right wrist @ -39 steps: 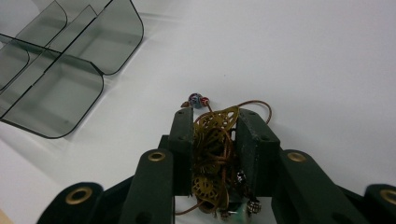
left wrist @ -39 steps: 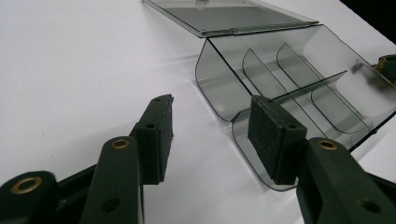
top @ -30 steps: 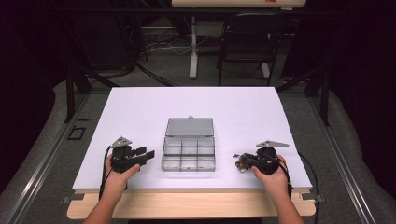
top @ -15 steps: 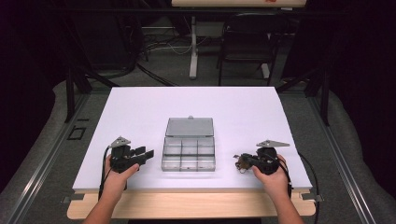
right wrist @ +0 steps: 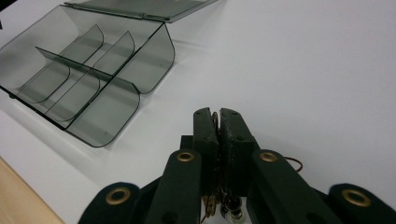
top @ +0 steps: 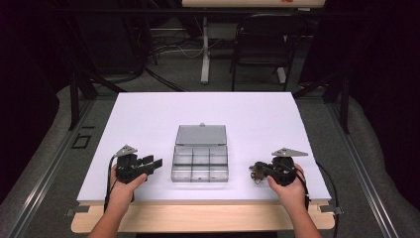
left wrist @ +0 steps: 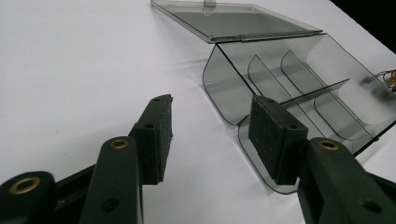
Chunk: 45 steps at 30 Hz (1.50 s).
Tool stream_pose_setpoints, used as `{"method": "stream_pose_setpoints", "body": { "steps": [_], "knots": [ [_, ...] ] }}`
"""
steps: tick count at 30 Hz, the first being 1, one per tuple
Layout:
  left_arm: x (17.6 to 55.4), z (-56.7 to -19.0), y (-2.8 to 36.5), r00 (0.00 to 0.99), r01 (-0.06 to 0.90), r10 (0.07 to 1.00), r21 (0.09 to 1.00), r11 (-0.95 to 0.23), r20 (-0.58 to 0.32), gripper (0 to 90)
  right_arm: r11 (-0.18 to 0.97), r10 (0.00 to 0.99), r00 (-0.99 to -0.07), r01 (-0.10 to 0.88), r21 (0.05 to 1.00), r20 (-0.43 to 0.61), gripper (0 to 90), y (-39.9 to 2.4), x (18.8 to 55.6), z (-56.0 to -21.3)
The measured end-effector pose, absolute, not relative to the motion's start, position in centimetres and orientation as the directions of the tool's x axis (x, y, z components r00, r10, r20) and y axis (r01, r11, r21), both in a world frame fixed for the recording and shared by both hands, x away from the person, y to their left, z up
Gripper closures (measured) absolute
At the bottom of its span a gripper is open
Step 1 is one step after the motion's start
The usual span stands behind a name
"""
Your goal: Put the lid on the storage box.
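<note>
The right gripper, right of the open box, has just been closing and clamps a thin wire piece. The piece can slip out. The left gripper stands apart near the box wall and could push it.

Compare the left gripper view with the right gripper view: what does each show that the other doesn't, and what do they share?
Left gripper view: the left gripper has its jaws standing open with nothing between them. Right gripper view: the right gripper has jaws that have just been closing and now pinch a small brass-coloured wiry piece; a wooden table edge sits in the corner. Shared: the smoky clear compartment box, its lid laid open, on the white table.
</note>
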<state>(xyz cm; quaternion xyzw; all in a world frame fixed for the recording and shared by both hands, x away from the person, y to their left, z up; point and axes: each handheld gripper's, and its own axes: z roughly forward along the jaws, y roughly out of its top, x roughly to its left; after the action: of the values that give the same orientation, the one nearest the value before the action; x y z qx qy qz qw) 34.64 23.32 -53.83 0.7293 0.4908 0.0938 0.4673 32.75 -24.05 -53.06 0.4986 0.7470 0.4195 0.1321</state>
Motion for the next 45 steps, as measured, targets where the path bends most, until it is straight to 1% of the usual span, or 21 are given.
{"method": "stream_pose_setpoints", "body": {
  "steps": [20,30,33,45],
  "knots": [
    [34.6,-53.8,23.3,0.498,0.629,0.805,0.774,-0.080,-0.321,49.8,0.110,0.866,-0.455,0.575,0.810,0.206,85.7,-25.4,32.1,-50.7],
    [34.6,-53.8,23.4,0.496,0.630,0.807,0.773,-0.080,-0.321,49.9,0.136,0.864,-0.470,0.567,0.812,0.183,85.7,-25.1,32.1,-50.1],
    [34.6,-53.8,23.5,0.496,0.631,0.806,0.772,-0.081,-0.321,49.9,0.129,0.864,-0.468,0.563,0.816,0.186,85.7,-24.9,32.1,-50.0],
    [34.5,-53.8,23.5,0.489,0.630,0.810,0.773,-0.072,-0.323,49.9,0.157,0.841,-0.511,0.543,0.825,0.176,85.7,-23.7,32.4,-48.7]
  ]
}}
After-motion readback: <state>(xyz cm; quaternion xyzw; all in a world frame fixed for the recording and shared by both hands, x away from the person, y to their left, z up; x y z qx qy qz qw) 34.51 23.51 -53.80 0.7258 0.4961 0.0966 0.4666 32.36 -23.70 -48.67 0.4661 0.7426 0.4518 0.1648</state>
